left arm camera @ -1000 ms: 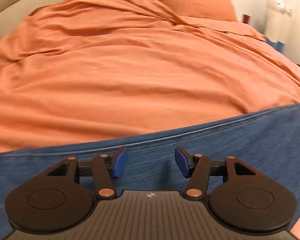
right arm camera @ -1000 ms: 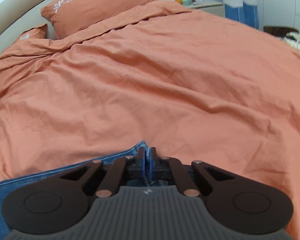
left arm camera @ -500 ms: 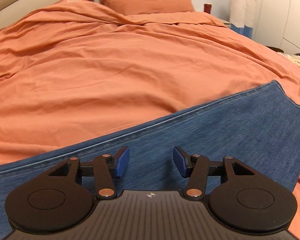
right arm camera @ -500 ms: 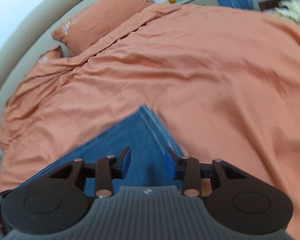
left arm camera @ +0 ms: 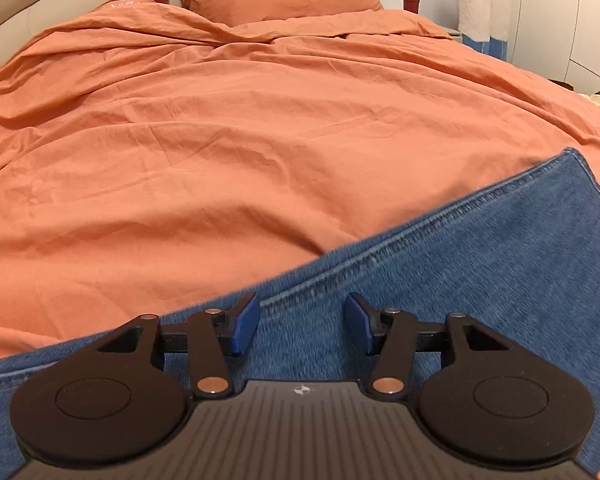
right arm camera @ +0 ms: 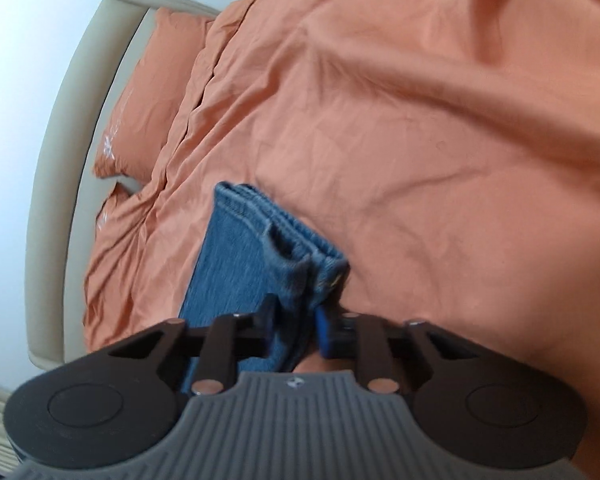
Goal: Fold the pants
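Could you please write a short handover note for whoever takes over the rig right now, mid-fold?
Left gripper: open, fingers above the jeans, holding nothing.
Right gripper: closing on the jeans' bunched end, denim between its fingers.
The jeans lie flat near the front edge of the orange duvet.
Done: legs appear laid one on the other, judging by the layered edge.
Left: carry the gripped end across to fold them shorter, then smooth.
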The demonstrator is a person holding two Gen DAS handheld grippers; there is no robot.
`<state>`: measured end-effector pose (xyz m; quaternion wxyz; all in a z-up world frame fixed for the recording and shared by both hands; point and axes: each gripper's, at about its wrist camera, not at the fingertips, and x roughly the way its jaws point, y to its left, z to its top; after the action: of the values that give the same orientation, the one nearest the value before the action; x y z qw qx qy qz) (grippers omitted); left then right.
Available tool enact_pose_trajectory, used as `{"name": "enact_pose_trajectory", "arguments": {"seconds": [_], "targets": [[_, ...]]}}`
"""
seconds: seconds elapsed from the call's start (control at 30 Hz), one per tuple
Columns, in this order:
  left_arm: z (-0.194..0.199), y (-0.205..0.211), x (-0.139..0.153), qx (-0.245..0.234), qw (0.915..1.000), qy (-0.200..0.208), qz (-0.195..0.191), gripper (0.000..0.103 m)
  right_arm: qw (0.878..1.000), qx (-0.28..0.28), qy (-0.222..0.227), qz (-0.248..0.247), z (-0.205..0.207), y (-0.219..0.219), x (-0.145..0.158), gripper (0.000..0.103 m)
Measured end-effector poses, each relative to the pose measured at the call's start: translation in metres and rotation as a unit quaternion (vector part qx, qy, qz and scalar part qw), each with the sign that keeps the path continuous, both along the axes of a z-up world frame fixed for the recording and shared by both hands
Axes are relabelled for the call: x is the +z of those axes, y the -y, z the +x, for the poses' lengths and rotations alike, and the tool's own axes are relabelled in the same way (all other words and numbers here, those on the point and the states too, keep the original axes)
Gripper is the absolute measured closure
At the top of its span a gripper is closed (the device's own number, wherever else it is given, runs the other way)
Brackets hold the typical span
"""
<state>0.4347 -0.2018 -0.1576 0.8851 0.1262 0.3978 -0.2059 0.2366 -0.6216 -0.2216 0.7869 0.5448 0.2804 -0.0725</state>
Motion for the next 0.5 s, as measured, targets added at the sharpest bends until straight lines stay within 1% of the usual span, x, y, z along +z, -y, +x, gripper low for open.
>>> {"name": "enact_pose_trajectory", "arguments": {"seconds": [0.03,0.2,0.23,0.27,0.3,0.4,0.5], "targets": [[0.002,0.002,-0.002,0.000,1.0000,0.005,0.002,0.042,1.000,0.001,0.002,-0.004,0.000,-0.001,-0.001,0.100],[0.009,0.005,-0.006,0.013,0.9999,0.007,-0.006,0.040,0.999,0.014,0.003,-0.050,0.004,-0.006,0.008,0.101],[0.008,0.004,-0.004,0.015,0.9998,0.008,-0.008,0.040,0.998,0.015,0.001,-0.058,0.005,-0.007,0.011,0.101],[0.005,0.002,0.001,0.016,0.9997,0.010,-0.012,0.043,0.998,0.016,0.000,-0.066,0.006,-0.009,0.017,0.102],[0.002,-0.002,0.007,0.021,0.9996,0.013,-0.013,0.048,0.997,0.017,0.002,-0.076,0.006,-0.011,0.024,0.102],[-0.015,-0.023,0.031,0.031,0.9988,0.026,-0.025,0.049,0.993,0.027,0.019,-0.114,0.008,-0.021,0.057,0.103],[-0.031,-0.052,0.058,0.049,0.9974,0.043,-0.031,0.049,0.984,0.046,0.043,-0.164,0.012,-0.042,0.104,0.103]]}}
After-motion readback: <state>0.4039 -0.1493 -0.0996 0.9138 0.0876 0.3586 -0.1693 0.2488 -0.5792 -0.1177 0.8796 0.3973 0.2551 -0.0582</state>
